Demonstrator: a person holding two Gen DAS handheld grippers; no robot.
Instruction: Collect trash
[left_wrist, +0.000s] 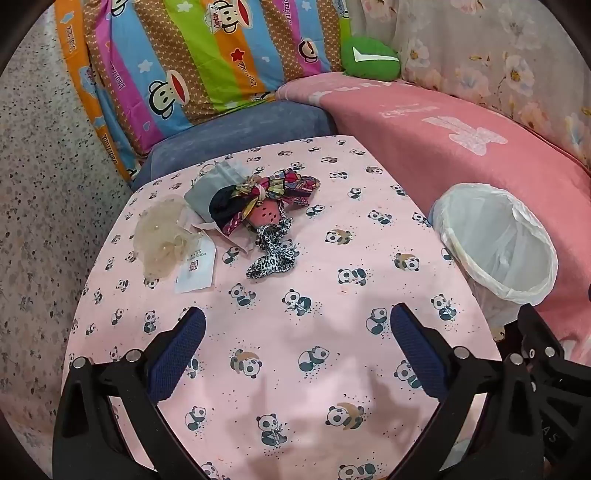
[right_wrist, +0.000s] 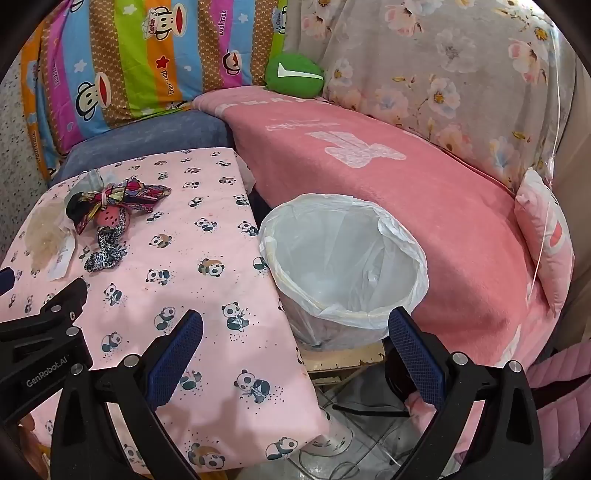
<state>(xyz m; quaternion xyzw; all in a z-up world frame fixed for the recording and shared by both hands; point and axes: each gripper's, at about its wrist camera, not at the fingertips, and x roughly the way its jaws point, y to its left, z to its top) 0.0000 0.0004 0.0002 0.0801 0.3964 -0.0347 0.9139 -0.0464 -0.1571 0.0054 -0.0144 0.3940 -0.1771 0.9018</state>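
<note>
Both claws spread wide, nothing held. Trash pile (left_wrist: 236, 218) lies at far left of desk (left_wrist: 295, 369) — ahead and left of left claw (left_wrist: 297, 328), well apart; left claw judged nearer than right claw (right_wrist: 295, 328). Leopard strip (left_wrist: 273, 254) runs toward claw. Lined bin (right_wrist: 343, 258) stands just off desk's right edge. Bare cloth between — approach unobstructed.

Left gripper (left_wrist: 297, 325): black plastic frame w/ triangular cut-outs, silver round screws at the pivots, two fingers faced w/ dark-blue textured pads (left_wrist: 192, 325). Right gripper (right_wrist: 295, 328): same build and blue pads (right_wrist: 400, 328). White "GenRobot.AI" lettering on the left unit's black side, seen in right wrist view.
</note>
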